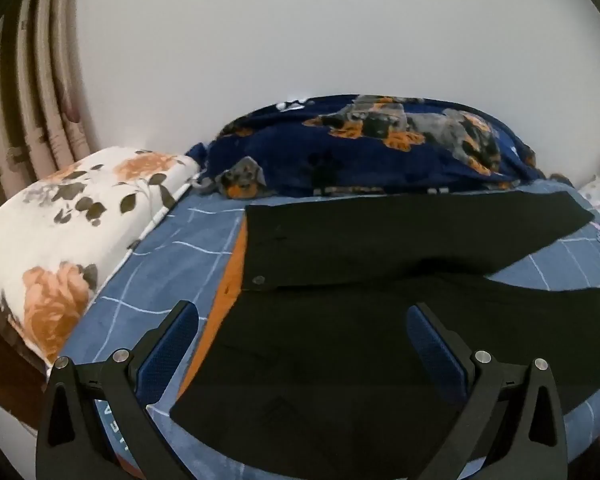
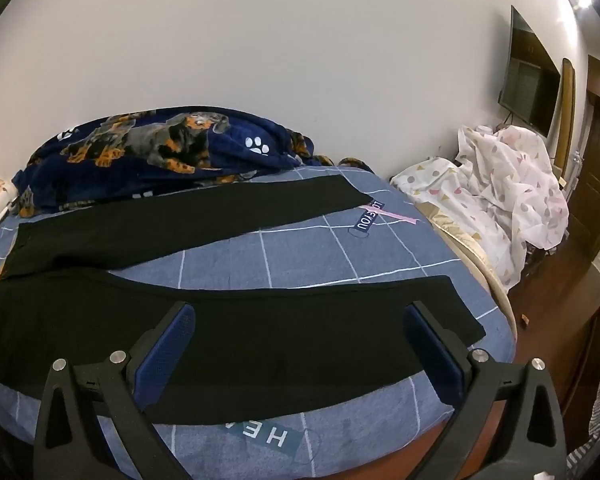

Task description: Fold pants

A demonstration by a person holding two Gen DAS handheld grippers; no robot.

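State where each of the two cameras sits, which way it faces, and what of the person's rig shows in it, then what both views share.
Left wrist: sits on the left gripper, above the near bed edge, facing the waist end of the black pants, the floral pillow and the wall; only its two open fingers show.
Right wrist: sits on the right gripper, facing the spread legs of the pants, with a white sheet heap at right; only its open fingers show.
Shared: pants, blue checked bedsheet, dog-print blanket.
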